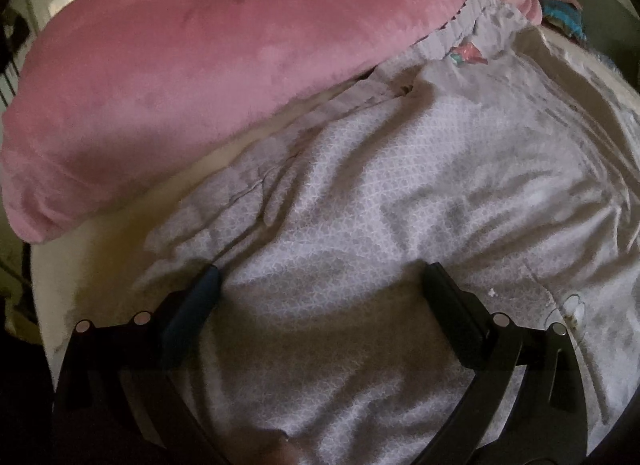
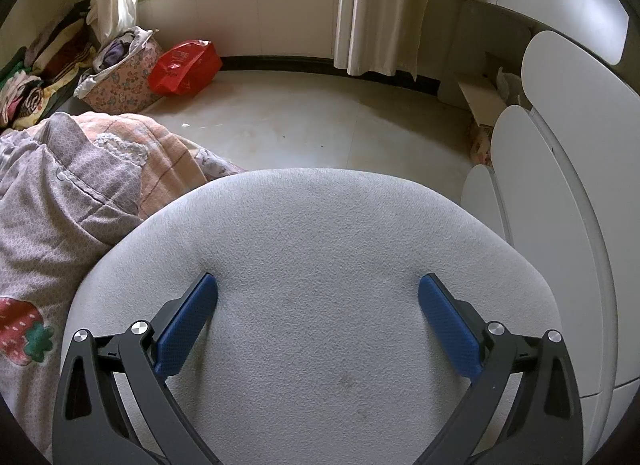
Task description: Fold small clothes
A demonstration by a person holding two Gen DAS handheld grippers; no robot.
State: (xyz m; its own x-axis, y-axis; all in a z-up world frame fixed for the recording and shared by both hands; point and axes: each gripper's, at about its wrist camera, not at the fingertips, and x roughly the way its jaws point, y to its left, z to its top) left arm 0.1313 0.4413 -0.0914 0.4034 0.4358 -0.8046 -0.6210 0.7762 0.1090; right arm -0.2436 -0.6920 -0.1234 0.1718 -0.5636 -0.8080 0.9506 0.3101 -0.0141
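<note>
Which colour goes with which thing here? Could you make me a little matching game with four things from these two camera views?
Things:
1. plush blanket
2. plastic bag on the floor
3. gripper pads
4. seat cushion

Colours:
a. blue
b. light grey
c. pink
d. red

Pairs: 1-c, 2-d, 3-a, 4-b

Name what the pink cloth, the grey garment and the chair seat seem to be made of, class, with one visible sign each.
Pink cloth: probably plush fleece; soft, matte, fuzzy nap with brushed shading.
Grey garment: thin printed cotton-like fabric; fine repeating pattern, sharp creases.
Chair seat: likely textured woven upholstery; pebbly grey surface, faint stains.
</note>
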